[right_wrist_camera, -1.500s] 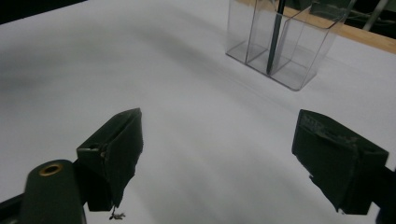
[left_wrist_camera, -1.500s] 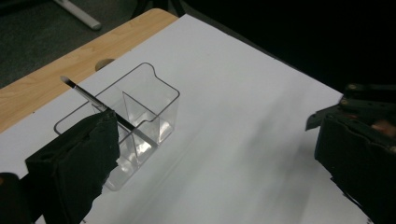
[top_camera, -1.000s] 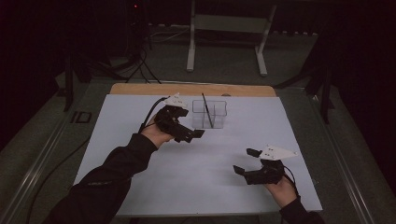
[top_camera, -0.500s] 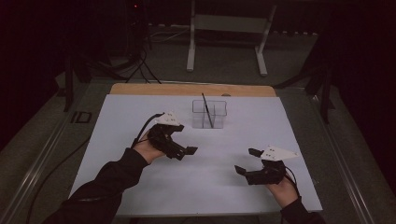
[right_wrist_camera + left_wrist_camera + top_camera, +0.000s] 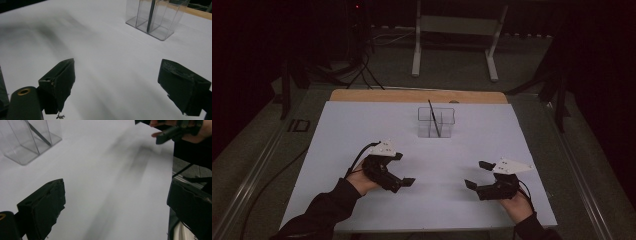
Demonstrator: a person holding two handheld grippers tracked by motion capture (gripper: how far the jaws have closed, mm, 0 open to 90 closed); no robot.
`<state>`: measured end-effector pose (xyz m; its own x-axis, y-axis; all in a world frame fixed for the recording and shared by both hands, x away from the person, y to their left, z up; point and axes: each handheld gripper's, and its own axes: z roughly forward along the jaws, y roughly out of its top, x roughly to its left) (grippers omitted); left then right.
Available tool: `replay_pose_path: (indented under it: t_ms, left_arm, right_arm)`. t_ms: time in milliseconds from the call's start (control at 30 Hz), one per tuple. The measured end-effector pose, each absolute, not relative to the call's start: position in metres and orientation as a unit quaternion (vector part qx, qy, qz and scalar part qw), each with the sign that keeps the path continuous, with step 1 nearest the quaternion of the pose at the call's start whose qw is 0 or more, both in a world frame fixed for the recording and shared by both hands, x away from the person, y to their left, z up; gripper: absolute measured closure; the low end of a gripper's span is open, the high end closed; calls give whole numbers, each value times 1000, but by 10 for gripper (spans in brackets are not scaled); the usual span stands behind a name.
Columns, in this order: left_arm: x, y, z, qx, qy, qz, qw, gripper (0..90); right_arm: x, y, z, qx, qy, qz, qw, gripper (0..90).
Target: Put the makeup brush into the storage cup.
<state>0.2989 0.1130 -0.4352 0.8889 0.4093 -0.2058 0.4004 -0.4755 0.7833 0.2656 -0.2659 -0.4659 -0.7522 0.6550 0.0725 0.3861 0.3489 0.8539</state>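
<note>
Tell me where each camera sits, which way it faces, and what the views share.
High view: above the person's side, facing forward and down on the white table; both forearms, left gripper, right gripper.
Left gripper view: on the left gripper, looking across the table toward the right gripper.
Right gripper view: on the right gripper, looking toward the far edge.
Shared: the clear box holding a dark stick.
</note>
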Motion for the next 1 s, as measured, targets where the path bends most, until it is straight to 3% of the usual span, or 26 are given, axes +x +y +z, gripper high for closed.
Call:
replay_pose_path:
  t_ms: [567, 1000]
  left_arm:
    - [273, 149, -470, 856, 258, -7, 447, 28]
    - [263, 183, -492, 845, 274, 17, 459, 28]
  right_arm:
    - [264, -264, -471, 316, 817, 464, 133, 143]
    - [260, -271, -478, 313, 824, 458, 119, 144]
